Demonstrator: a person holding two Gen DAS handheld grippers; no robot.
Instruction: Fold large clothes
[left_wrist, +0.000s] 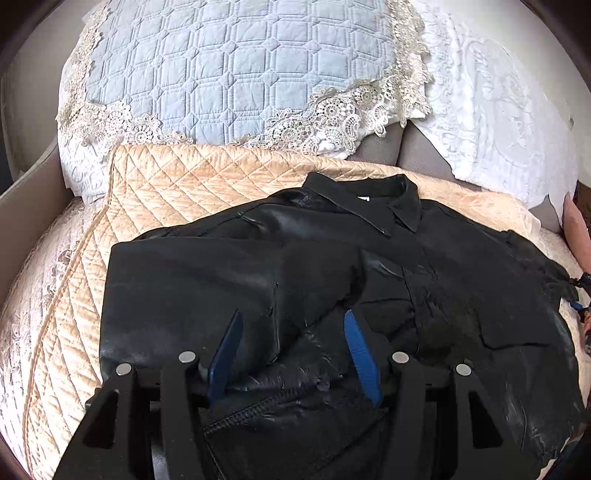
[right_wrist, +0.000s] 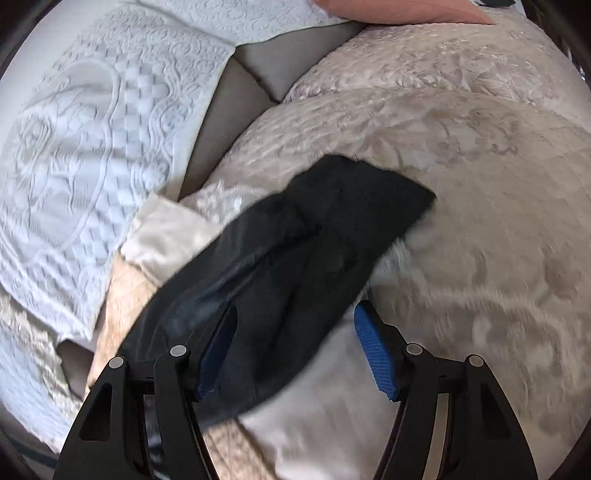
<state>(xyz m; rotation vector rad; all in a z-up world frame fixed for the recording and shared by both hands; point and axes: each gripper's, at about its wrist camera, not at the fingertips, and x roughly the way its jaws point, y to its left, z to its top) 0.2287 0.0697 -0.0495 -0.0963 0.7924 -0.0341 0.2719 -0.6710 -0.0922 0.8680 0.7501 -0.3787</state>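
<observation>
1. Fingers of the left gripper (left_wrist: 293, 325) are spread wide over the black shirt (left_wrist: 332, 266); the right gripper (right_wrist: 295, 325) is likewise spread, with a sleeve (right_wrist: 332, 221) draped between.
2. Shirt lies partly folded, collar (left_wrist: 373, 201) away, on a peach quilted cover (left_wrist: 155, 192).
3. Satiny sheen, creases noted; beige patterned bedding (right_wrist: 480, 184) lies bare beyond the sleeve.

The left two-finger gripper of matte black plastic (left_wrist: 293, 325) carries two slim blue ribbed pads (left_wrist: 360, 354) set on angled black fingers. Behind them four black link arms with triangular cut-outs fan outward, each capped by a round silver pivot pin (left_wrist: 187, 356). The right black plastic gripper (right_wrist: 295, 321) has the same build: blue textured pads (right_wrist: 376, 354) and silver round pins (right_wrist: 413, 348) atop hollowed black links.
</observation>
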